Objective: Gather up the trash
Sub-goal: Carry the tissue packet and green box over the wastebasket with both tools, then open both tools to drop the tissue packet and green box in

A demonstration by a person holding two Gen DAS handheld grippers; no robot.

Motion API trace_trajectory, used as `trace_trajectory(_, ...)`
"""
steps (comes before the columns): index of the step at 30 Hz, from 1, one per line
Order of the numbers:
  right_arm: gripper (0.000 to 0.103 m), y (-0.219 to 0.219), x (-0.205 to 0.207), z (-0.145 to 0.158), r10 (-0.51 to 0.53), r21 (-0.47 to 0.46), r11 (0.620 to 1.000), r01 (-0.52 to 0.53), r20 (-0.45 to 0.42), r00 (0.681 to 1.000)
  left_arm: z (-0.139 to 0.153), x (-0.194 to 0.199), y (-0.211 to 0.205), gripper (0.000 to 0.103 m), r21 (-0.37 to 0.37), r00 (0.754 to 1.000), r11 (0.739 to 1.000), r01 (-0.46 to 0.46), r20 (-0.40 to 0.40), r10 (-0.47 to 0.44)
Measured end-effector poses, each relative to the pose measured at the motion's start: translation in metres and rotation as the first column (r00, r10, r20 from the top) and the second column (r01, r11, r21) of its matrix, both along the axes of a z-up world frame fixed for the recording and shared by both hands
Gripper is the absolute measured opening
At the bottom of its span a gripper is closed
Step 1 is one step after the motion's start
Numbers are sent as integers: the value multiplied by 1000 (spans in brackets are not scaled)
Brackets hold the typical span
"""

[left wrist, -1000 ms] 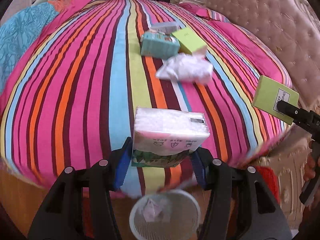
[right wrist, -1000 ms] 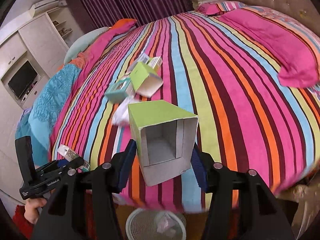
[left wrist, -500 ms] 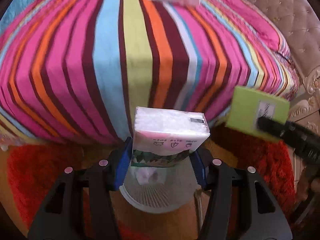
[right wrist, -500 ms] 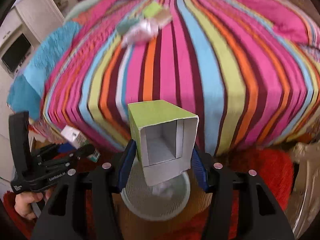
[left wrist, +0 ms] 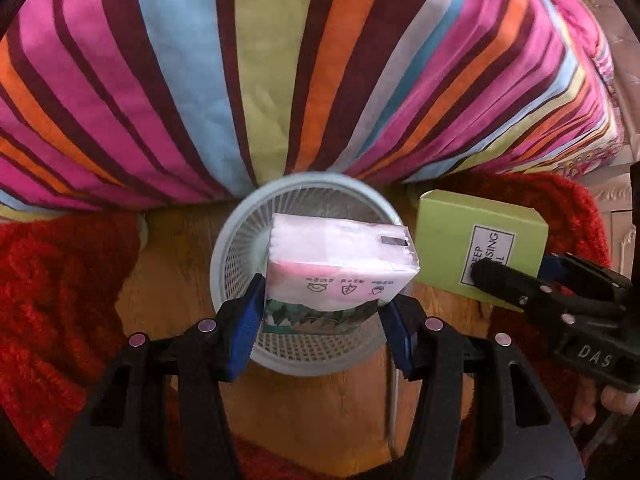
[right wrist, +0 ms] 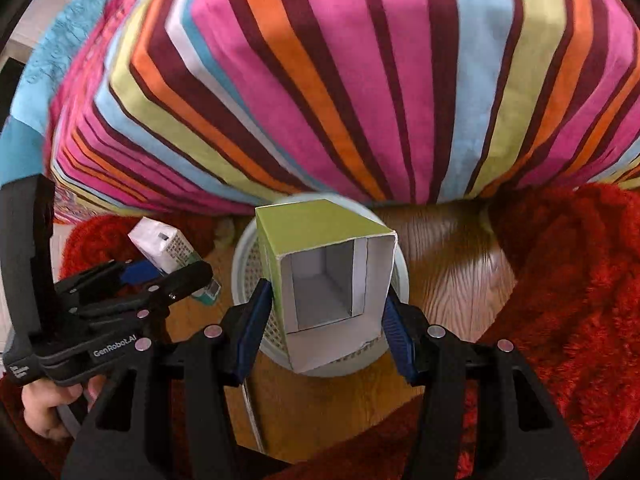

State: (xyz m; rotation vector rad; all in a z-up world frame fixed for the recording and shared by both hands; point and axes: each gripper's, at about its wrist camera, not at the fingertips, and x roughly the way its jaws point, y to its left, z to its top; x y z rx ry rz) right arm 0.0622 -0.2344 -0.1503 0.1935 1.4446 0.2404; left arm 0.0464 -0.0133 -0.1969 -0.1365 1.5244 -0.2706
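Both views bright, soft even daylight, no hard shadows; source direction can't be told. Heavy fisheye: striped bedspread (left wrist: 280,72) bulges like a dome, stripes bend toward the edges, black vignette in every corner. Motion blur on the white mesh bin (left wrist: 240,248) rim and the wood floor (right wrist: 452,264); stripes in the right wrist view smear slightly. Tissue pack (left wrist: 340,264) film shows mild glare, top face nearly washed out. Green carton (right wrist: 320,232) stays sharp, interior in grey shade. Red rug (left wrist: 52,292) saturated, pile detail crushed.
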Motion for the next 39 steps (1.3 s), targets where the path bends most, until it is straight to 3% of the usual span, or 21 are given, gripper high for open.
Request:
trace_trajectory(7, 52, 7, 17, -33, 24, -34, 999, -29, -140, 990, -26, 0, 1, 54, 29, 994, 1000, 5, -110, -2)
trace_trajectory(18, 52, 15, 7, -64, 24, -52, 998, -37, -235, 972, -44, 5, -5, 55, 51, 980, 999, 12, -200, -2)
trace_trajectory(20, 52, 18, 7, -71, 25, -47, 998, -38, -250, 968, -49, 5, -5, 64, 55, 975, 998, 10, -223, 3)
trace_trajectory(22, 53, 19, 7, -78, 24, -34, 999, -34, -270, 963, -54, 5, -3, 64, 70, 970, 998, 3, -241, 14)
trace_trajectory(23, 53, 19, 7, -80, 22, -30, 999, -31, -280, 960, -56, 5, -1, 68, 69, 967, 998, -6, -252, 24)
trace_trajectory(25, 55, 19, 7, -85, 10, -40, 999, -23, -301, 954, -58, 6, 3, 83, 76, 966, 997, -25, -256, 44)
trace_trajectory(26, 57, 17, 7, -85, 2, -46, 999, -17, -309, 951, -58, 6, 5, 84, 90, 966, 996, -30, -254, 52)
trace_trajectory(31, 58, 8, 5, -88, -49, -61, 998, 30, -330, 943, -55, 8, 9, 85, 74, 967, 995, -60, -244, 77)
trace_trajectory(39, 59, 9, 3, -86, -42, -52, 998, 26, -326, 944, -52, 7, 12, 85, 79, 968, 994, -69, -237, 86)
